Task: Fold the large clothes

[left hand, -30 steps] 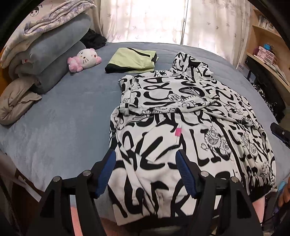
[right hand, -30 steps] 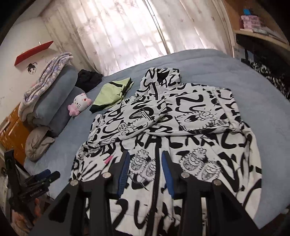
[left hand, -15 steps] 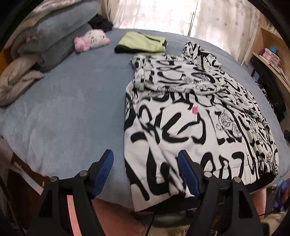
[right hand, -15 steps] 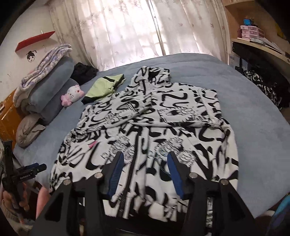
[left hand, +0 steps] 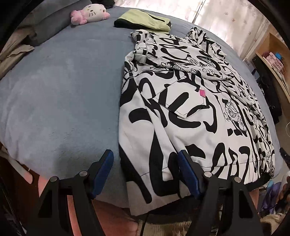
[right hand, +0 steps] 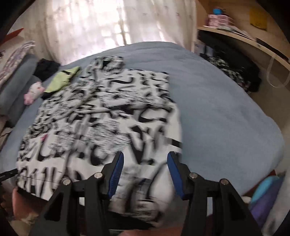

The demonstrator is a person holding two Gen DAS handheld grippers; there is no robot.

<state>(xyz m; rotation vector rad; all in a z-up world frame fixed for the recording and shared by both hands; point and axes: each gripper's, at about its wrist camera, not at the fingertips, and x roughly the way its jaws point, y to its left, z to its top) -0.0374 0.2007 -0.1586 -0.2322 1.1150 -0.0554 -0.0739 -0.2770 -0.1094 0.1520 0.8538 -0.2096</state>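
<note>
A black-and-white printed hoodie (left hand: 190, 109) lies flat on the blue-grey bed (left hand: 63, 90), hood toward the window and both sleeves folded across its chest. A small pink tag (left hand: 202, 93) sits on the pocket. My left gripper (left hand: 145, 154) is open low over the hem's near left corner, and its right finger (left hand: 186, 168) is over the cloth. The right wrist view is blurred by motion. There the hoodie (right hand: 108, 118) fills the middle, and my right gripper (right hand: 145, 155) is open above the hem's near right corner, with cloth showing between the fingers but not pinched.
A folded green garment (left hand: 143, 20) and a pink-and-white plush toy (left hand: 89, 13) lie beyond the hoodie. Grey pillows (left hand: 45, 23) are stacked at the far left. A wooden shelf (right hand: 235, 34) with dark clothes under it stands right of the bed (right hand: 217, 109). The bed's near edge drops off under both grippers.
Both grippers came down toward the near hem, the left one to its left corner. The right one swung right to the right corner, and its jaws stand wider than a second ago.
</note>
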